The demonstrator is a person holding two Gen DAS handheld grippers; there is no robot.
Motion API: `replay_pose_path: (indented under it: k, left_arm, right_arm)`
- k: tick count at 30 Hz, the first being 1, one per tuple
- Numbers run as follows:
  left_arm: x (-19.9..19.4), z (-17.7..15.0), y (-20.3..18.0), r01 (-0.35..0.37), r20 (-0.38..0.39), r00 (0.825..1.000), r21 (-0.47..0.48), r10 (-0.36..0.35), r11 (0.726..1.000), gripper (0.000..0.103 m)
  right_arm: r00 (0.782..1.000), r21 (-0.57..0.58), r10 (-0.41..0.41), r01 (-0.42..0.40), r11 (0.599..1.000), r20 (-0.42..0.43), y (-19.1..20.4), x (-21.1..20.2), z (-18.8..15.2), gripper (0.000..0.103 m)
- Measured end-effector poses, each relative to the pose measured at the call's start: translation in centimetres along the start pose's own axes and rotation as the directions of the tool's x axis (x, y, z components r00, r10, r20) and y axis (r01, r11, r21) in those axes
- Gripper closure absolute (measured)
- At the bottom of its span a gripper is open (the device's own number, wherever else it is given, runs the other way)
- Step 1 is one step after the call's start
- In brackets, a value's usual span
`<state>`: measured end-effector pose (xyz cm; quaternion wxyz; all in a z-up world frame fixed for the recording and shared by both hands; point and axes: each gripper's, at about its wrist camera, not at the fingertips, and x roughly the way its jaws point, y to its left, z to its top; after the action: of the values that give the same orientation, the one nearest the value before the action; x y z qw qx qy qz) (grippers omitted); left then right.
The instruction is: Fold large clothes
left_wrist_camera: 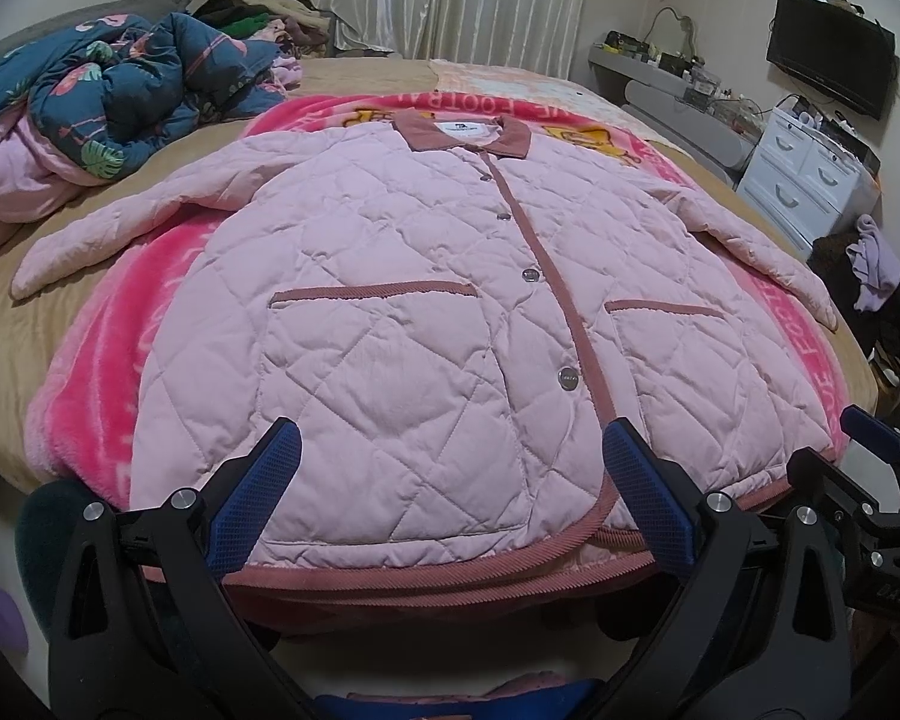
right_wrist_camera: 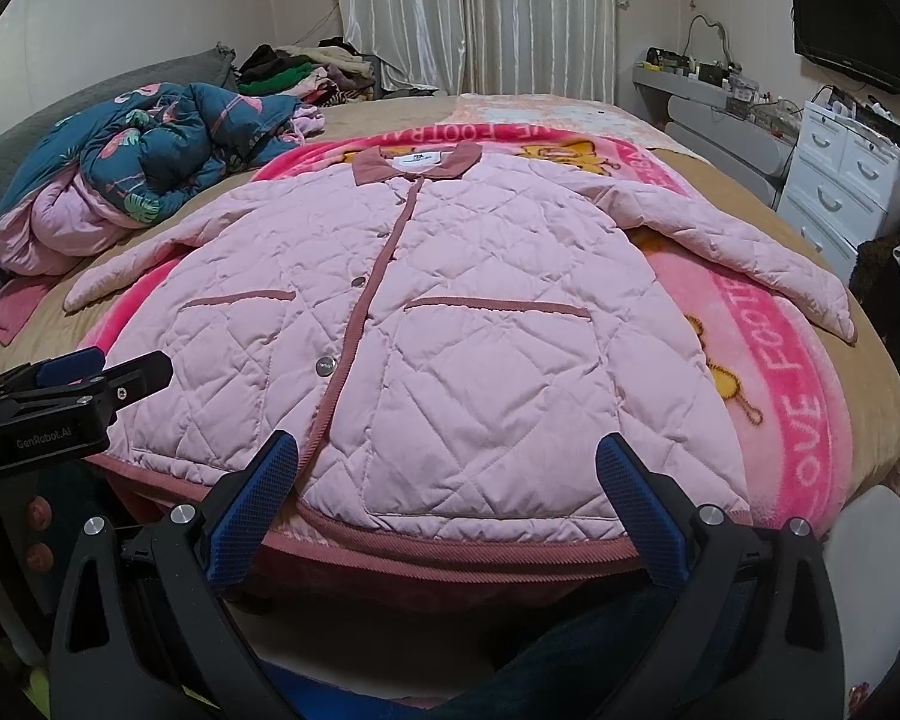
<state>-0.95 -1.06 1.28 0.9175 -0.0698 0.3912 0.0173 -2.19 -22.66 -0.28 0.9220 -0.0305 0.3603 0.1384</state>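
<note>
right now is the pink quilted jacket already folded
No, the pink quilted jacket lies flat and buttoned on the bed with both sleeves spread out.

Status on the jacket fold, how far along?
Done: pink quilted jacket lies flat, front up, snapped shut on the pink blanket, sleeves spread. In hand: nothing; left gripper and right gripper are open, near the hem, gripping no fabric. Left: every fold; neither the left sleeve nor the right sleeve is tucked in.
</note>
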Motion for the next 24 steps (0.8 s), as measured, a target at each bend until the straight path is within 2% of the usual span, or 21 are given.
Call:
replay_pose_path:
  k: [14, 24]
  left_arm:
    - [0.1, -0.1, -0.1, -0.003, -0.002, 1.0, 0.003, 0.003, 1.0, 0.009]
    - [1.0, 1.1, 0.4, -0.017, 0.015, 1.0, 0.0, 0.017, 1.0, 0.009]
  right_arm:
    - [1.0, 0.002, 0.005, -0.005, 1.0, -0.02, -0.1, 0.8, -0.1, 0.004]
    - [0.999, -0.03, 0.005, -0.006, 1.0, -0.034, 0.4, 2.2, 1.5, 0.004]
